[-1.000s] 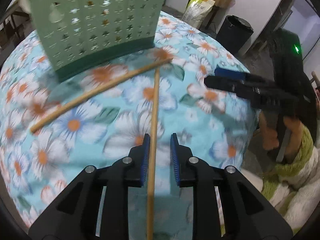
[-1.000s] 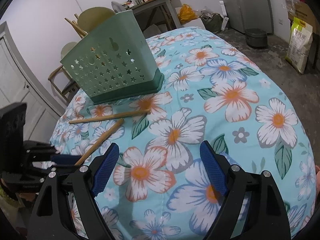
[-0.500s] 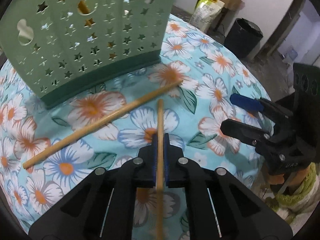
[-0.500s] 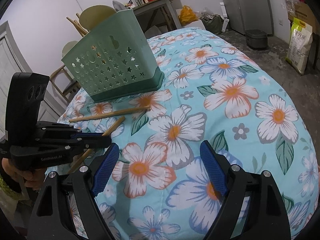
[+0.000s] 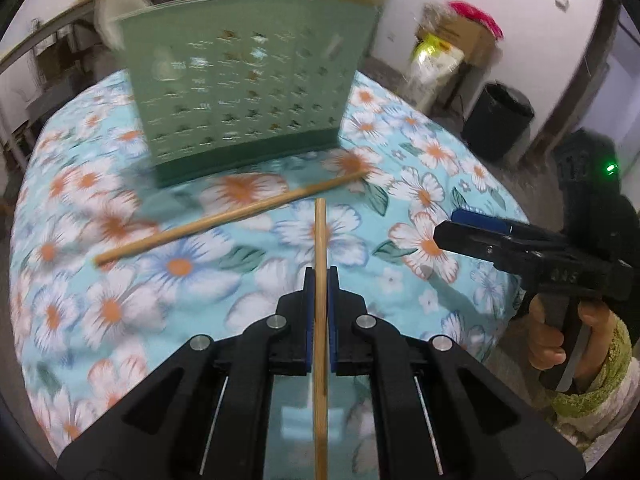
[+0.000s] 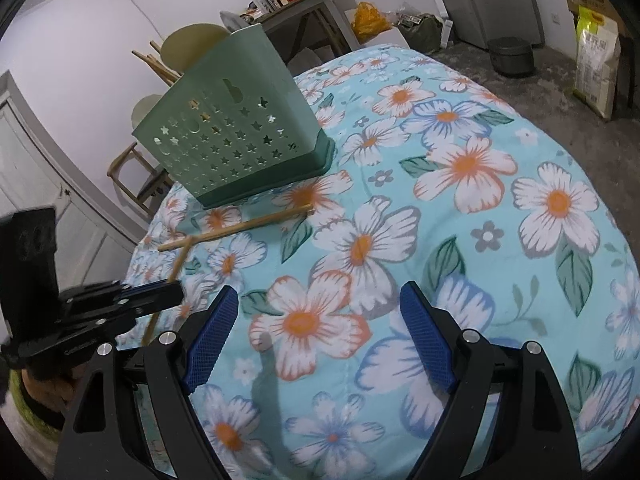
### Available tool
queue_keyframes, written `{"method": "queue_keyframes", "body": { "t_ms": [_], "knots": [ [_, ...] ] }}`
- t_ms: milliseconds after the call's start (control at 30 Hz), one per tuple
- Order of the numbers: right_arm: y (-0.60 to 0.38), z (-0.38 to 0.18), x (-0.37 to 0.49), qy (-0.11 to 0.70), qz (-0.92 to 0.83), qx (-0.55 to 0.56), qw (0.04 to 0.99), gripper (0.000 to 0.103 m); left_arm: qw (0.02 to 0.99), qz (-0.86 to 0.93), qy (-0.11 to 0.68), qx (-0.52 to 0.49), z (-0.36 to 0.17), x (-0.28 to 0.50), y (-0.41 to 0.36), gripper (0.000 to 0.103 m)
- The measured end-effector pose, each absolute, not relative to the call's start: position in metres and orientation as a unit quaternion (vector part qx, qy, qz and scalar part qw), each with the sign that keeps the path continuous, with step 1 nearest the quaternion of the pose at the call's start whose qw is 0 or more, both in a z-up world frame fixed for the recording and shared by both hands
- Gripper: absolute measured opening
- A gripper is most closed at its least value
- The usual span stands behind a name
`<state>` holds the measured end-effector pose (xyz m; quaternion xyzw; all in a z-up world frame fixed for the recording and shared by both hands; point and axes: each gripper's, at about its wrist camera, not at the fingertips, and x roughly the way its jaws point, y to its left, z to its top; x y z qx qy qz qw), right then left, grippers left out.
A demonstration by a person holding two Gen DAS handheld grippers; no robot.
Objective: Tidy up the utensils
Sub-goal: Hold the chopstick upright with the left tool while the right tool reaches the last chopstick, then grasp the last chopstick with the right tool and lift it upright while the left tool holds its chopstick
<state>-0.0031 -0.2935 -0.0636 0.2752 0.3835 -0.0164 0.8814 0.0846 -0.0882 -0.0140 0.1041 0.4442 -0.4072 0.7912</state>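
Observation:
My left gripper [image 5: 319,276] is shut on a wooden chopstick [image 5: 320,240] that points forward, lifted above the floral tablecloth [image 5: 192,280]. A second chopstick [image 5: 228,218] lies on the cloth in front of the green perforated utensil basket [image 5: 244,92]. In the right wrist view the basket [image 6: 236,140] stands at the far left, the lying chopstick [image 6: 240,226] before it, and the left gripper [image 6: 160,292] holds its chopstick [image 6: 176,268]. My right gripper [image 6: 316,340] is open and empty over the cloth; it also shows in the left wrist view [image 5: 480,232].
The round table's edge [image 5: 516,216] falls away at the right. A black bin [image 5: 498,120] and boxes [image 5: 452,40] stand on the floor beyond. A wooden chair [image 6: 136,176] stands behind the basket, more chopsticks [image 6: 156,64] stick up there.
My left gripper closed on the chopstick and lifted it off the cloth, pulling back from the basket. The right gripper stayed open and nearly still.

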Motion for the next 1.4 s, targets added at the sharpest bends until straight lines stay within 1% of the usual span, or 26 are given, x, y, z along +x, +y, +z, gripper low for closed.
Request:
{"method": "queue_keyframes", "body": {
  "t_ms": [200, 400, 467, 533, 600, 800, 867, 1000, 1100, 1167, 1400],
  "knots": [
    [-0.275, -0.064, 0.005, 0.392, 0.009, 0.283, 0.875, 0.081, 0.831, -0.359, 0.425, 0.028, 0.001, 0.079, -0.028, 0.004],
    [-0.246, -0.063, 0.018, 0.409, 0.029, 0.255, 0.876, 0.081, 0.849, -0.324, 0.412, -0.067, 0.007, 0.080, 0.018, 0.004],
    [-0.238, -0.059, 0.022, 0.412, 0.039, 0.241, 0.878, 0.076, 0.852, -0.317, 0.408, -0.089, 0.008, 0.080, 0.030, 0.004],
    [-0.228, -0.052, 0.029, 0.415, 0.049, 0.216, 0.882, 0.075, 0.853, -0.311, 0.406, -0.100, 0.008, 0.082, 0.036, 0.004],
    [-0.221, -0.047, 0.035, 0.415, 0.057, 0.191, 0.888, 0.072, 0.857, -0.304, 0.401, -0.113, 0.009, 0.084, 0.046, 0.004],
    [-0.196, -0.020, 0.058, 0.402, 0.092, 0.067, 0.909, 0.066, 0.865, -0.284, 0.386, -0.150, 0.011, 0.088, 0.070, 0.004],
    [-0.186, -0.015, 0.070, 0.399, 0.111, 0.025, 0.910, 0.062, 0.866, -0.279, 0.384, -0.161, 0.012, 0.089, 0.077, 0.004],
    [-0.172, -0.012, 0.090, 0.397, 0.150, -0.022, 0.905, 0.055, 0.869, -0.270, 0.378, -0.173, 0.012, 0.089, 0.085, 0.004],
    [-0.156, -0.017, 0.111, 0.405, 0.180, -0.051, 0.895, 0.049, 0.866, -0.269, 0.378, -0.186, 0.009, 0.092, 0.087, 0.004],
    [-0.145, -0.022, 0.125, 0.415, 0.195, -0.071, 0.886, 0.042, 0.864, -0.269, 0.379, -0.192, 0.007, 0.094, 0.088, 0.004],
    [-0.109, -0.035, 0.161, 0.429, 0.235, -0.136, 0.861, 0.029, 0.863, -0.267, 0.371, -0.215, 0.006, 0.105, 0.096, 0.004]
  ]
}}
